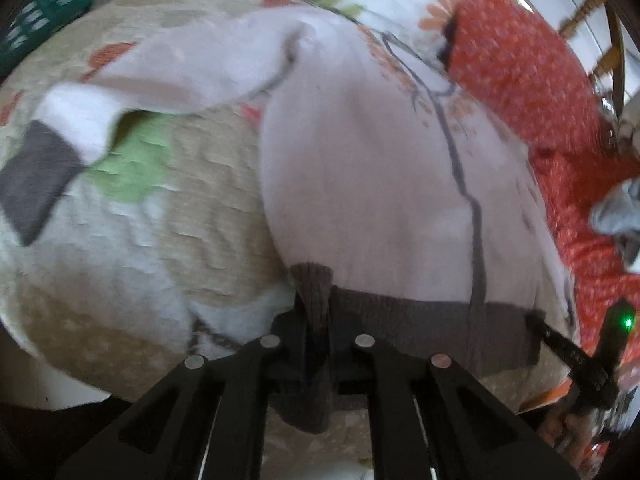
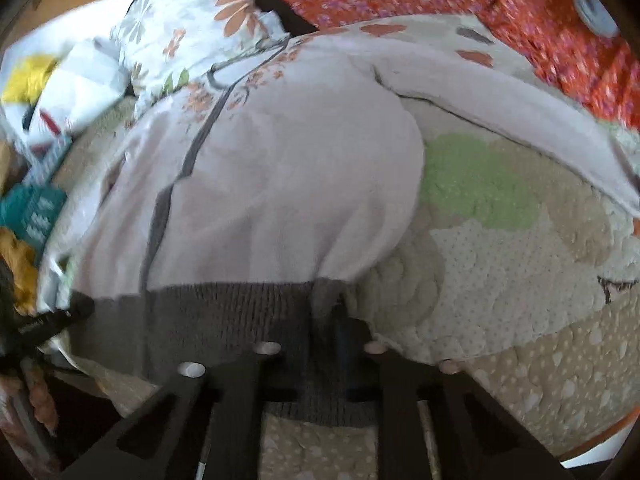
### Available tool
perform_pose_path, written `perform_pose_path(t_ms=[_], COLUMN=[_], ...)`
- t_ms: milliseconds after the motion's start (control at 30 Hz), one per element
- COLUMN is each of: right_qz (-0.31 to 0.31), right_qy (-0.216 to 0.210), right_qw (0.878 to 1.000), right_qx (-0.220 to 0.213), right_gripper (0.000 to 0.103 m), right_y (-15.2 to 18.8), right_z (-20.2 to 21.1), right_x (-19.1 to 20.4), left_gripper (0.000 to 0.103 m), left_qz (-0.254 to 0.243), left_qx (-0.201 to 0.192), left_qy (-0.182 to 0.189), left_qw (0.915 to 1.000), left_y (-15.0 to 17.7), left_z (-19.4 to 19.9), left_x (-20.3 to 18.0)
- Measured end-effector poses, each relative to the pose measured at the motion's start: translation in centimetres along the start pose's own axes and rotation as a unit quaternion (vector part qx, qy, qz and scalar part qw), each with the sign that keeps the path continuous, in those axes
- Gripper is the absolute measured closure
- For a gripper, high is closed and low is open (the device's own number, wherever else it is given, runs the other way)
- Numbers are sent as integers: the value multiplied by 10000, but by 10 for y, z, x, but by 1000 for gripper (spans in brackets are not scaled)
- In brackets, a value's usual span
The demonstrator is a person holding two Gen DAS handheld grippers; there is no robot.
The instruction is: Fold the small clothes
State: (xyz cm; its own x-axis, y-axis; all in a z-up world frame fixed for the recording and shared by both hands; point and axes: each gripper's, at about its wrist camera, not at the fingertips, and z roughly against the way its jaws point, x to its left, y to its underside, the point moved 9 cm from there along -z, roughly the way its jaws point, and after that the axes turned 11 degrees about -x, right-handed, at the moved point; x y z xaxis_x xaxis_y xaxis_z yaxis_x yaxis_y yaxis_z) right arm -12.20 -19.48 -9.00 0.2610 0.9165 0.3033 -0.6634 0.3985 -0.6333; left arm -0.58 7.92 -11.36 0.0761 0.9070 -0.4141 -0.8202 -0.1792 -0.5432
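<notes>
A small pale pink jacket point(image 1: 360, 152) with a grey zip line and a grey ribbed hem point(image 1: 420, 320) lies spread on a quilted bed cover point(image 1: 192, 208). Its left sleeve ends in a grey cuff point(image 1: 36, 176). My left gripper point(image 1: 314, 308) is shut on the hem's left corner, and a fold of grey rib sticks up between its fingers. In the right wrist view the same jacket point(image 2: 280, 168) fills the middle, and my right gripper point(image 2: 338, 316) is shut on the hem's point(image 2: 224, 308) right corner. The other sleeve point(image 2: 500, 96) stretches off to the right. Each view shows the other gripper's tip at the far hem corner.
Red flowered fabric point(image 1: 520, 60) lies past the jacket, with a floral pillow point(image 2: 180, 28) beside it. A teal knitted piece point(image 2: 32, 208) and a yellow cloth point(image 2: 20, 264) sit to one side. A wooden chair back point(image 1: 580, 12) stands behind the red fabric, and a grey sock point(image 1: 616, 208) lies on it.
</notes>
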Motion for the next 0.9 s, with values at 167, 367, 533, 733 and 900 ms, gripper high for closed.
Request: perform_pose_path(t_ms=[167, 367, 533, 733, 900], right_qz=[-555, -760, -618, -985, -1023], right_qy=[-461, -759, -857, -836, 418], right_qw=[9974, 9931, 9908, 9916, 9924], right_qx=[40, 465, 843, -39, -540], right_gripper=[94, 94, 91, 65, 43], right_y=[10, 53, 76, 11, -50], right_z=[29, 55, 62, 116, 144], right_x=[0, 5, 10, -24, -112], left_gripper=[96, 96, 93, 23, 21], left_qz=[121, -104, -166, -583, -894], left_qx=[-134, 21, -6, -912, -1056], left_qy=[125, -73, 39, -17, 126], left_qw=[9998, 9999, 9999, 9941, 9903], left_y=[0, 36, 39, -3, -43], left_z=[39, 65, 78, 115, 87], left_x=[4, 9, 6, -21, -63])
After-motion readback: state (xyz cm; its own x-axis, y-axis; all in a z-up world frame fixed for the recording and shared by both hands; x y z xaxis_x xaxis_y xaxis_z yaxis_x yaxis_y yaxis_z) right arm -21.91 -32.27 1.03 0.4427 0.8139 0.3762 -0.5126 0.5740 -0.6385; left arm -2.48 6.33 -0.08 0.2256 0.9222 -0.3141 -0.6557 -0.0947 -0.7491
